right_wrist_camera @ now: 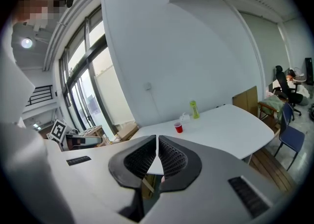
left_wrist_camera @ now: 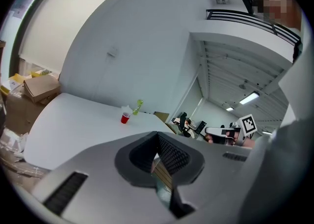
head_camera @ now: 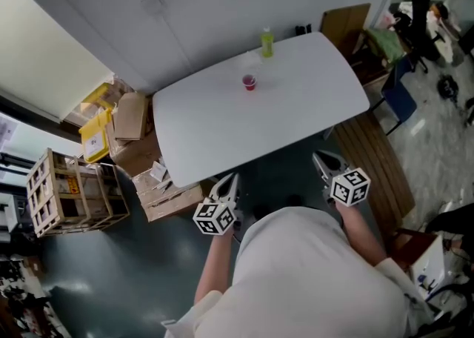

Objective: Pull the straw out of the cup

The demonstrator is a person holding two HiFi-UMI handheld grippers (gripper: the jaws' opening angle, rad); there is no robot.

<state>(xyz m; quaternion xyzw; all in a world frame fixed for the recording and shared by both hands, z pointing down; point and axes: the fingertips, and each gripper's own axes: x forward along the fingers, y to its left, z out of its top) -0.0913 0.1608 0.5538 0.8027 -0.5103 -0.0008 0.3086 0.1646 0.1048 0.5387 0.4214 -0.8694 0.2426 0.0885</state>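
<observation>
Both tongs clenched, nothing in them. Left tongs (left_wrist_camera: 157, 137) and right tongs (right_wrist_camera: 157, 140) have tips together and sit at the near edge of the white surface (head_camera: 215, 129), short of it. Red cup (head_camera: 249, 82) is upright toward the far edge, well apart from both tongs. Green bottle (head_camera: 266, 42) is near it, further back. The straw is too small to make out. Cardboard boxes (head_camera: 129, 118) are on the floor left of the surface.
</observation>
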